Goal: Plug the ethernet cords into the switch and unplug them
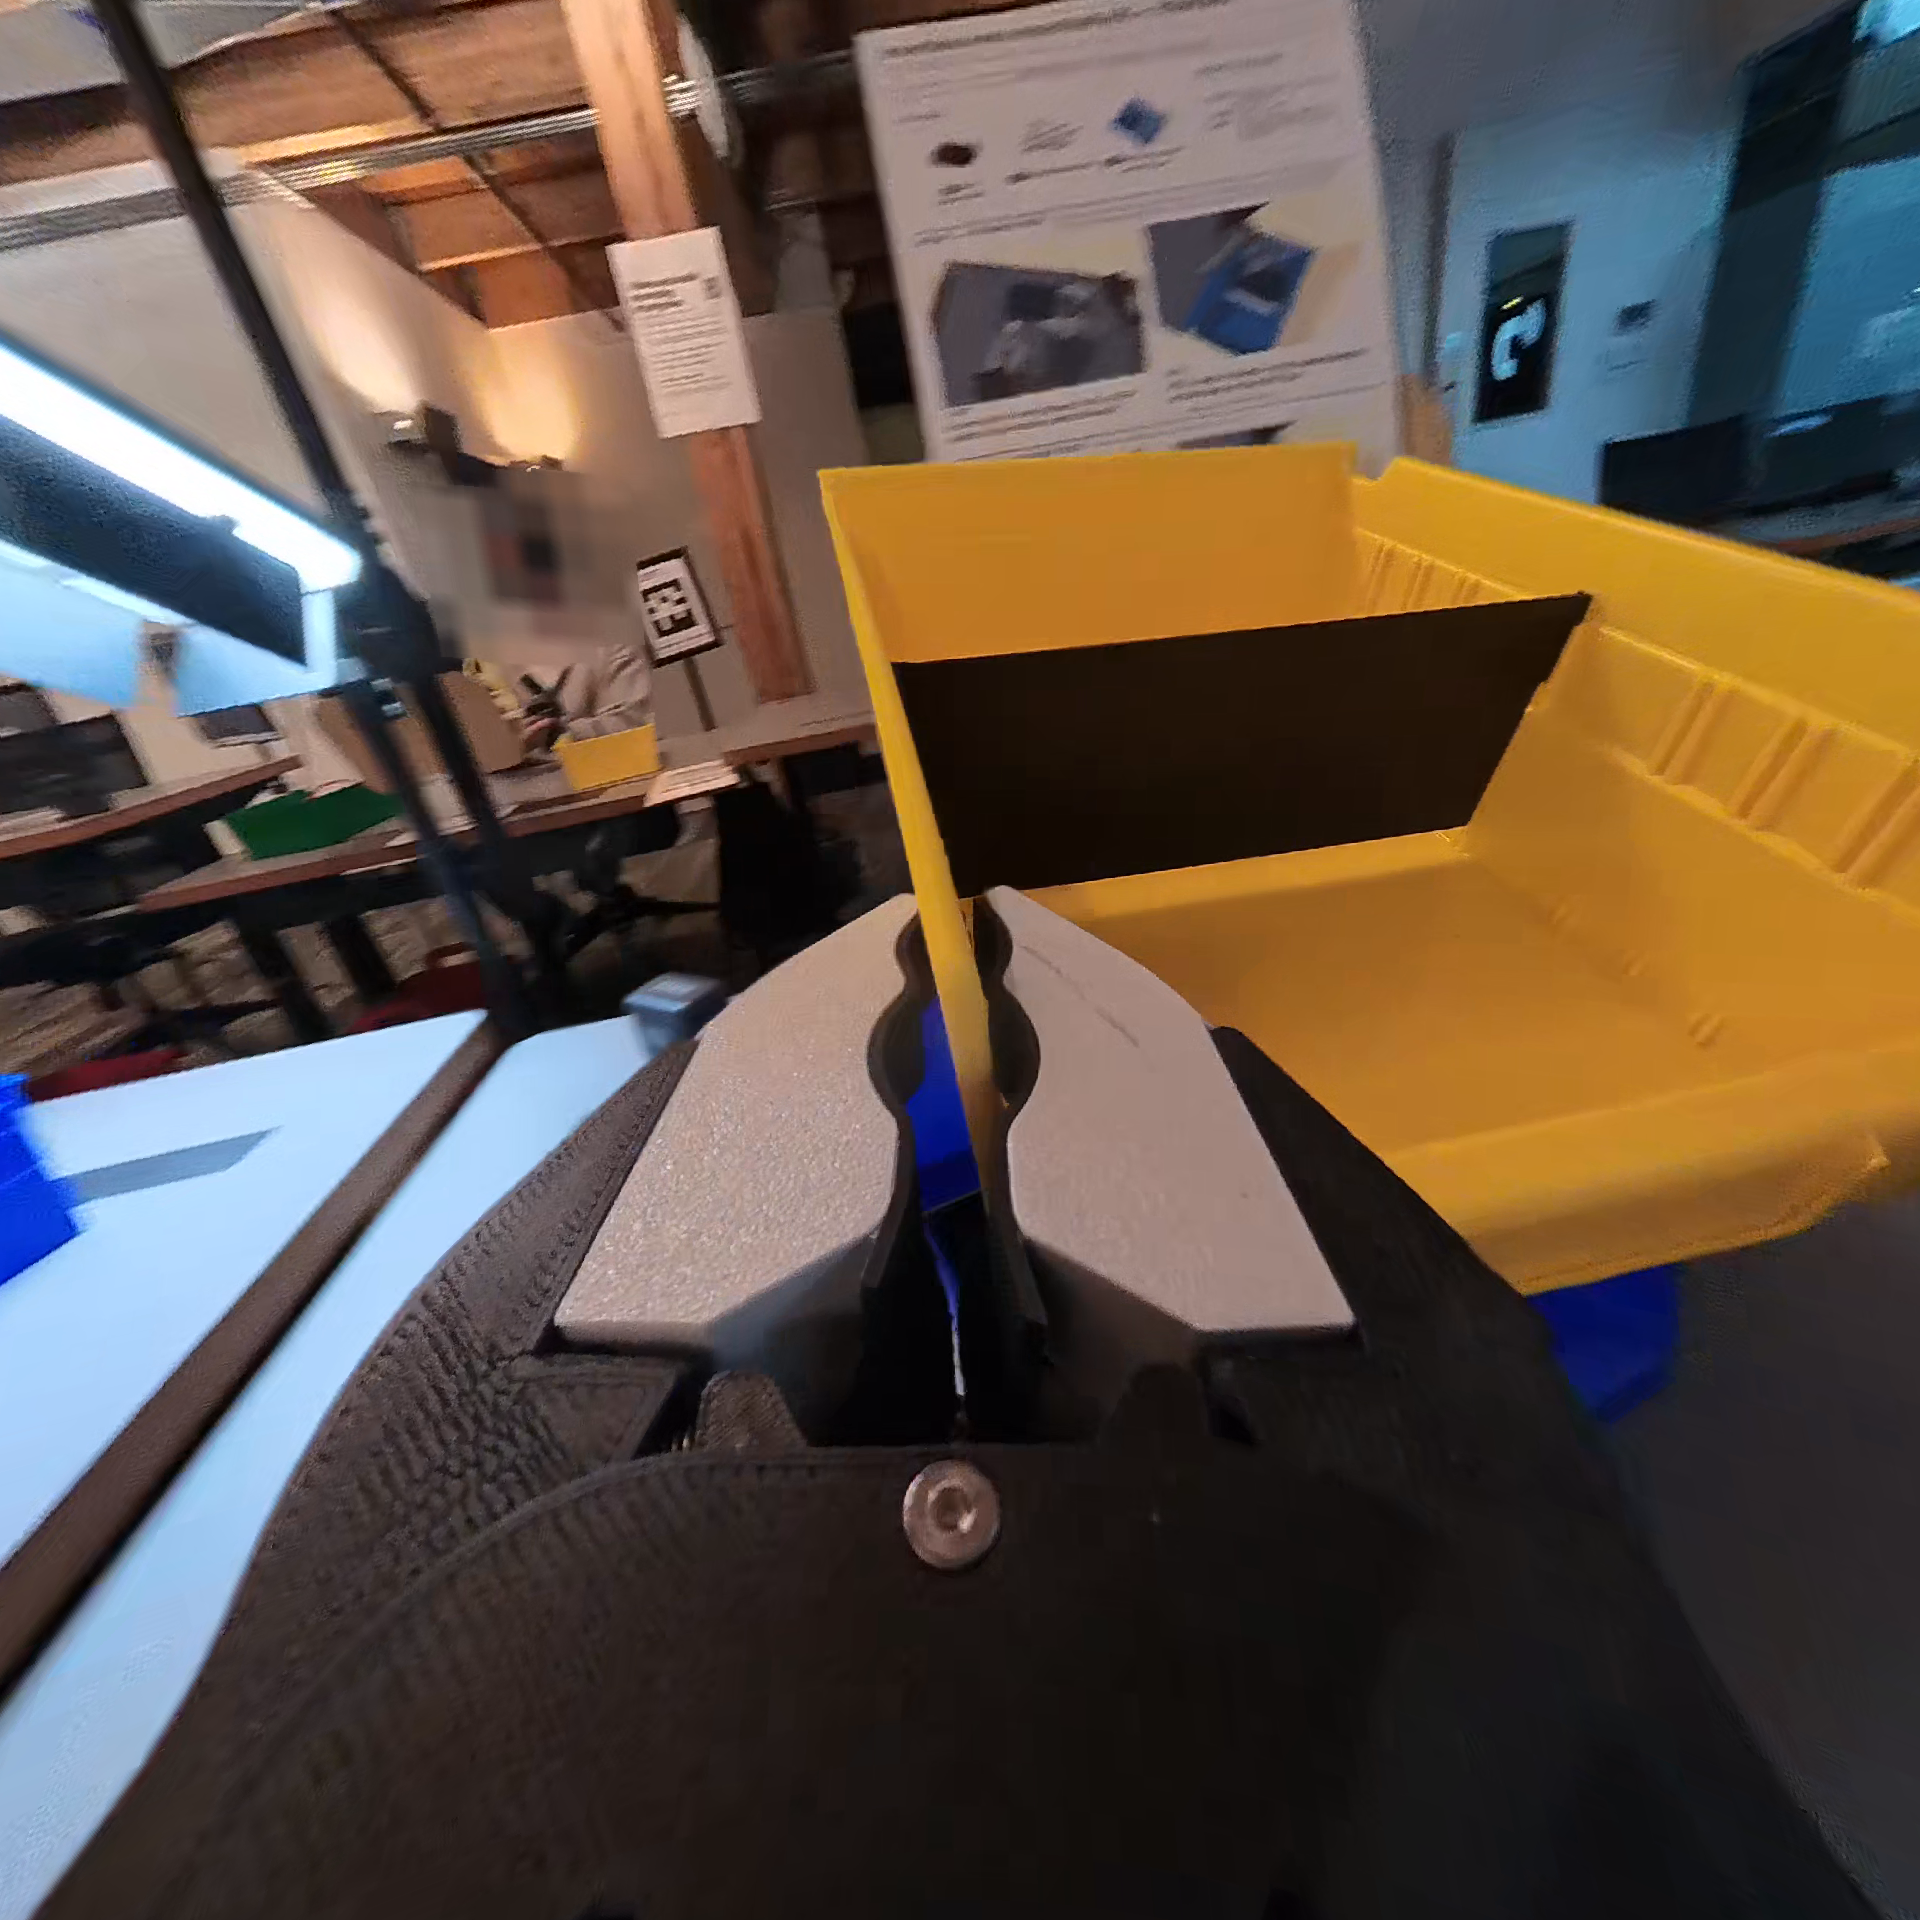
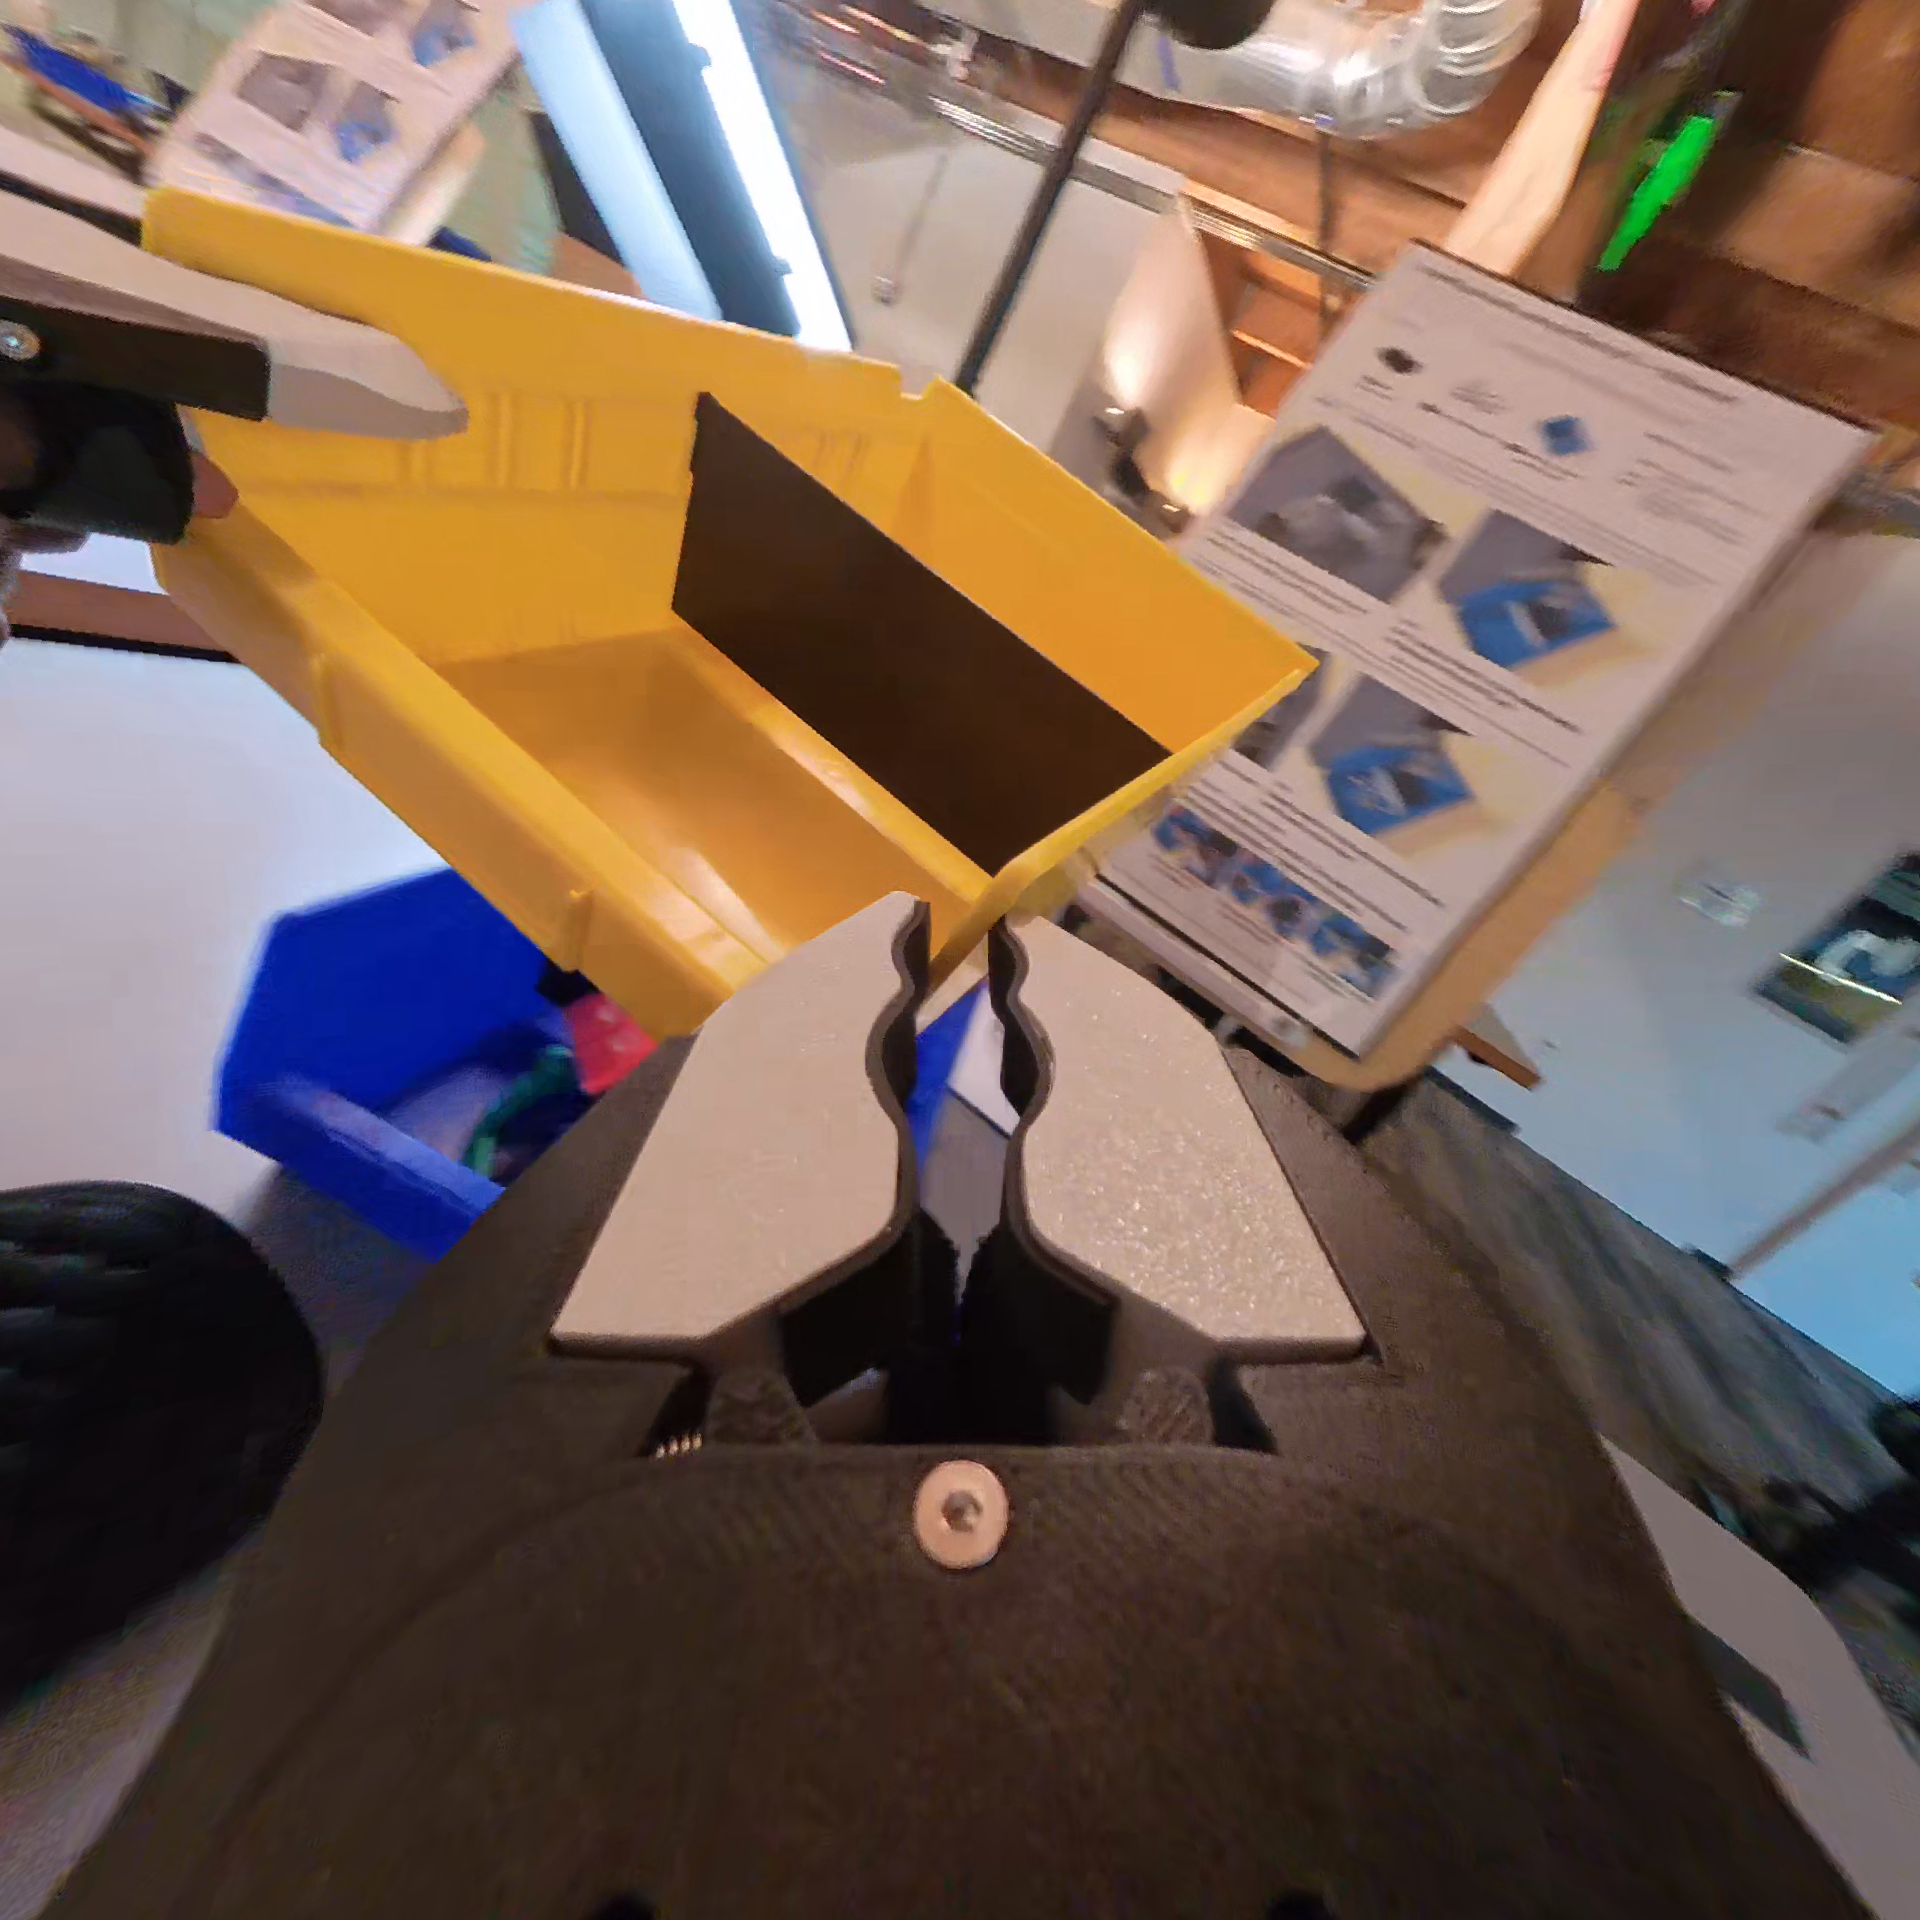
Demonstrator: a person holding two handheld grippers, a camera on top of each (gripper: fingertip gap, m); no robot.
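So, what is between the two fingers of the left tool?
In the left wrist view, the thin side wall of the yellow bin stands between the fingers of the left tool, which is closed on it.

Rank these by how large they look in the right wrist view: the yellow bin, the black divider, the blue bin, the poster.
1. yellow bin
2. poster, but it stands farther back, so its true size is unsure
3. black divider and blue bin: they look alike, and the blue bin is partly hidden
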